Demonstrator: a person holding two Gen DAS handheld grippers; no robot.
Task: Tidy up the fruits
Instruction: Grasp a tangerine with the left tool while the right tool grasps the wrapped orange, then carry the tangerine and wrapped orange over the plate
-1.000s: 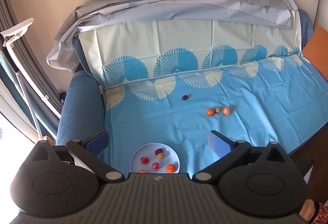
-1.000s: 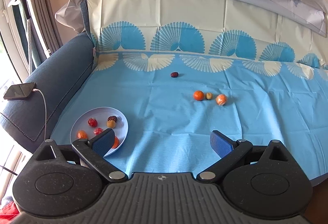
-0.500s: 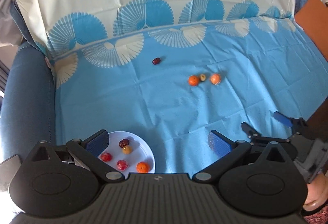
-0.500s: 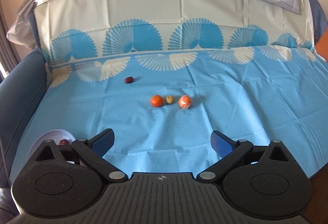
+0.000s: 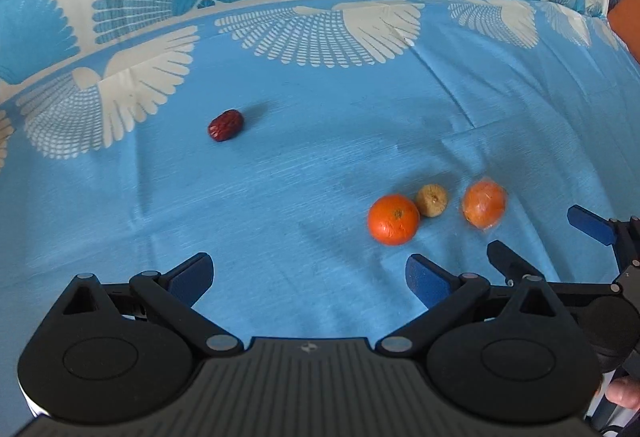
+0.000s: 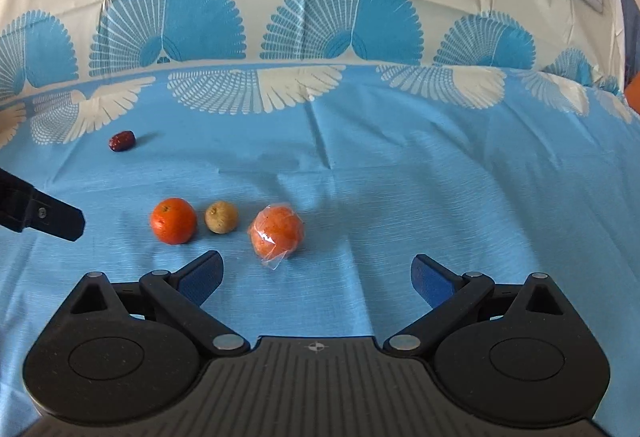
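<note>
1. Sofa draped in a blue cloth [image 6: 400,197] with white and blue fan prints.
2. On the cloth, in a row: bare orange [image 6: 173,220], small tan fruit [image 6: 221,217] just beside, plastic-wrapped orange [image 6: 276,232] near.
3. Farther back left, well apart: dark red date [image 6: 121,140].

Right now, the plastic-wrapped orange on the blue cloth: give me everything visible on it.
The wrapped orange is round and orange, inside clear, crinkled film that glints and bunches into a loose tail at its lower near side. It rests on the blue cloth, rightmost in a row with the small tan fruit and the bare orange. There is a gap to the tan fruit; nothing touches it but the cloth. It lies just ahead of the open right gripper, nearer its left finger, not held.
</note>
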